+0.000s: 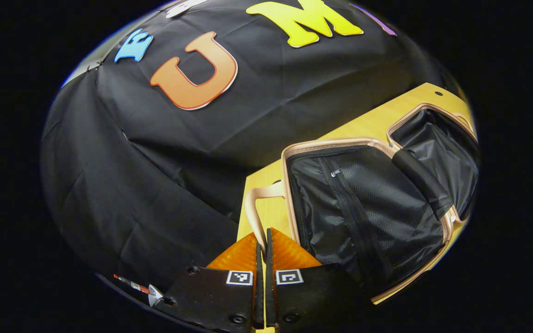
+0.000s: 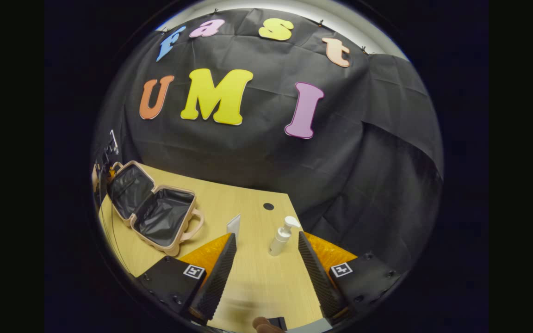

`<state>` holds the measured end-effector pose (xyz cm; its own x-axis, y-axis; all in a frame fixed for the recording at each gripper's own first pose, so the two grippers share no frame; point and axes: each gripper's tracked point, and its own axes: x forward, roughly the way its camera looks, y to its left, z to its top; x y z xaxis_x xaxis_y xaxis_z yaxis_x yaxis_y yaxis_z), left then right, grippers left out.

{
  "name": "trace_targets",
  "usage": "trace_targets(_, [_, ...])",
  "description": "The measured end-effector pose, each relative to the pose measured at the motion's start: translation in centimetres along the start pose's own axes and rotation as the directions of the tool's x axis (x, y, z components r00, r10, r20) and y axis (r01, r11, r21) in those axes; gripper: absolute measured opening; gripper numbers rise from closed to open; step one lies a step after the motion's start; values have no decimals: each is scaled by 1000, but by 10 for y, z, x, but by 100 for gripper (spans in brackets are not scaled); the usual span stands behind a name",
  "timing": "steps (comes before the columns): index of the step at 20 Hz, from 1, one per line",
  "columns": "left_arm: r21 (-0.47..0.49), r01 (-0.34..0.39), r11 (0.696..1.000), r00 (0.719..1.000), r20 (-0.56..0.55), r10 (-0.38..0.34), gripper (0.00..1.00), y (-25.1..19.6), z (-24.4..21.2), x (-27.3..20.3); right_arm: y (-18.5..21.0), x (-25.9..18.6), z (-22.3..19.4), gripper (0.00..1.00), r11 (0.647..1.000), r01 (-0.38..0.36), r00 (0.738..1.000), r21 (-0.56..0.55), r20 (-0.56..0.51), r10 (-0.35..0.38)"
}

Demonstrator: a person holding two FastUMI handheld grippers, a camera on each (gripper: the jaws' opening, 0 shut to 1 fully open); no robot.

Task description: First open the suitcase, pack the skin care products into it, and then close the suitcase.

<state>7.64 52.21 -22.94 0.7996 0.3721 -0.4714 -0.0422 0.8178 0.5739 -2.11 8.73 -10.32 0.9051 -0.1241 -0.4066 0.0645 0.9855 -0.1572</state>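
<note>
The pink suitcase [image 1: 373, 143] lies open on the wooden table [image 1: 368, 122], showing its black lining and a zipped mesh pocket [image 1: 377, 199]. My left gripper [image 1: 263, 235] is shut on the handle [image 1: 253, 208] of one half, and the pink loop runs down between the fingers. In the right gripper view the open suitcase [image 2: 153, 208] lies at the left of the table. A white pump bottle [image 2: 281, 238] stands upright ahead, between the fingers of my right gripper [image 2: 266, 236], which is open and holds nothing. A small white box [image 2: 234, 225] stands just beyond its left fingertip.
A round cable hole [image 2: 268, 206] sits near the table's far edge [image 2: 229, 187], and the black cloth wall hangs close behind it. Some small dark and brown thing [image 2: 269, 325] lies at the bottom edge, too cut off to identify.
</note>
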Motion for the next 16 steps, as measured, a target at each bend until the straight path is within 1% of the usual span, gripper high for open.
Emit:
trace_targets(3, [9, 16, 1000, 999, -39, -16, 4, -6, -18, 14, 0, 2, -6, 80, 1000, -4, 1000, -7, -31, 3])
trace_targets(6, [-10, 43, 999, 996, -72, -44, 5, -14, -35, 27, -11, 7, -7, 80, 1000, 28, 998, -13, -53, -29])
trace_targets(12, [-55, 139, 989, 982, -118, -144, 4, -30, -67, 43, -32, 4, -29, 79, 998, 64, 991, 22, -117, -61])
trace_targets(13, [-56, 147, 988, 981, -122, -153, 4, -33, -68, 46, -35, 5, -29, 80, 997, 65, 990, 29, -124, -61])
trace_targets(14, [-61, 150, 987, 981, -113, -156, 4, -34, -65, 47, -39, 6, -30, 79, 997, 71, 990, 34, -126, -66])
trace_targets(16, [-55, 162, 985, 980, -107, -167, 8, -35, -63, 45, -48, 10, -29, 80, 995, 89, 989, 49, -126, -82])
